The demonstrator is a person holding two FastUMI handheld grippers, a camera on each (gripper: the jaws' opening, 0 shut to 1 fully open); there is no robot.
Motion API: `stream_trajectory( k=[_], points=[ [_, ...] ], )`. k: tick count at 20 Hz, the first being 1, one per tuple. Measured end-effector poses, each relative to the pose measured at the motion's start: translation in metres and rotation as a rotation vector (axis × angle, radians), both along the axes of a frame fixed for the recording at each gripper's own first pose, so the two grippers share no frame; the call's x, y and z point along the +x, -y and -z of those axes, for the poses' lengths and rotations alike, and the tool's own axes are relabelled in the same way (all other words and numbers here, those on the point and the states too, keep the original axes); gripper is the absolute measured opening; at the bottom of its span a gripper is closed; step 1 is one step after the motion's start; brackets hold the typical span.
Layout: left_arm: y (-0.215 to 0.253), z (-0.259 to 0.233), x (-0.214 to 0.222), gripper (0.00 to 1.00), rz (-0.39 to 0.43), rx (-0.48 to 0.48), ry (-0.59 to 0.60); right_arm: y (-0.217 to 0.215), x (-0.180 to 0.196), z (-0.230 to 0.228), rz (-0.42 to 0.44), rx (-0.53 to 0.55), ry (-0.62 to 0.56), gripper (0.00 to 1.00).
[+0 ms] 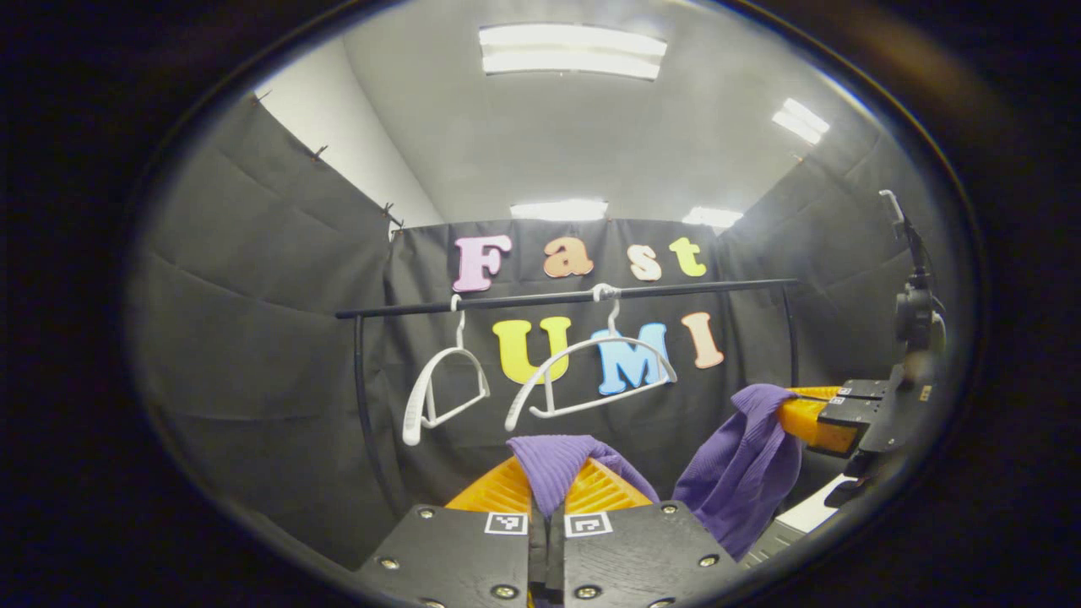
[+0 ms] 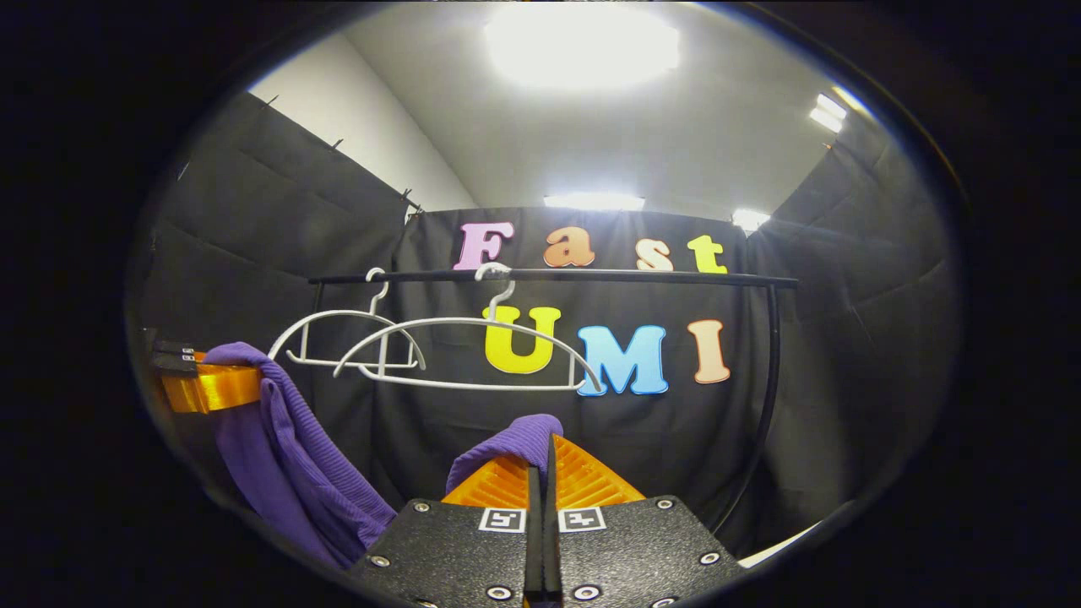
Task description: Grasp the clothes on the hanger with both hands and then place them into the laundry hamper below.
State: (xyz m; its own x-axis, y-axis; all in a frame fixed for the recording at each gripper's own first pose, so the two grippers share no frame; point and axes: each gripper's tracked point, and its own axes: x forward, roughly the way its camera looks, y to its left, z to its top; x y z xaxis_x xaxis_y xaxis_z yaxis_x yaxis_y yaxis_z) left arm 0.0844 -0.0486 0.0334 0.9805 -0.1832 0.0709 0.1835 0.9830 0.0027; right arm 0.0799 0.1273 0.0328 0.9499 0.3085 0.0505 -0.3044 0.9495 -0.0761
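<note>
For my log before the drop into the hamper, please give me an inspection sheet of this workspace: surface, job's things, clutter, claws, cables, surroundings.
Surface: a pale edge low on the right in the left gripper view; what it is I cannot tell.
Job's things: purple garment off the hangers, stretched between both claws; two white hangers bare on the black rail. Hamper: nothing seen.
Clutter: nothing seen.
Claws: left claw shut on the purple garment; right claw shut on it too, fabric folded over the fingertips.
Cables: nothing seen.
Surroundings: black cloth walls, white ceiling with lit panels.
</note>
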Motion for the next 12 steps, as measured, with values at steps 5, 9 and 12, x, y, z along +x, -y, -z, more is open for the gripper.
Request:
stream_trajectory(
  k=[5,9,12],
  points=[
    [0.016,0.026,-0.005,0.01,0.045,-0.032,-0.041,-0.023,-0.031,0.022,-0.054,-0.009,-0.060,0.00],
    [0.035,0.064,-0.012,0.01,0.077,-0.027,-0.106,-0.027,-0.051,0.063,-0.077,-0.024,-0.148,0.00],
    [0.046,0.096,-0.019,0.01,0.088,-0.020,-0.161,-0.025,-0.059,0.096,-0.081,-0.038,-0.217,0.00]
  ],
)
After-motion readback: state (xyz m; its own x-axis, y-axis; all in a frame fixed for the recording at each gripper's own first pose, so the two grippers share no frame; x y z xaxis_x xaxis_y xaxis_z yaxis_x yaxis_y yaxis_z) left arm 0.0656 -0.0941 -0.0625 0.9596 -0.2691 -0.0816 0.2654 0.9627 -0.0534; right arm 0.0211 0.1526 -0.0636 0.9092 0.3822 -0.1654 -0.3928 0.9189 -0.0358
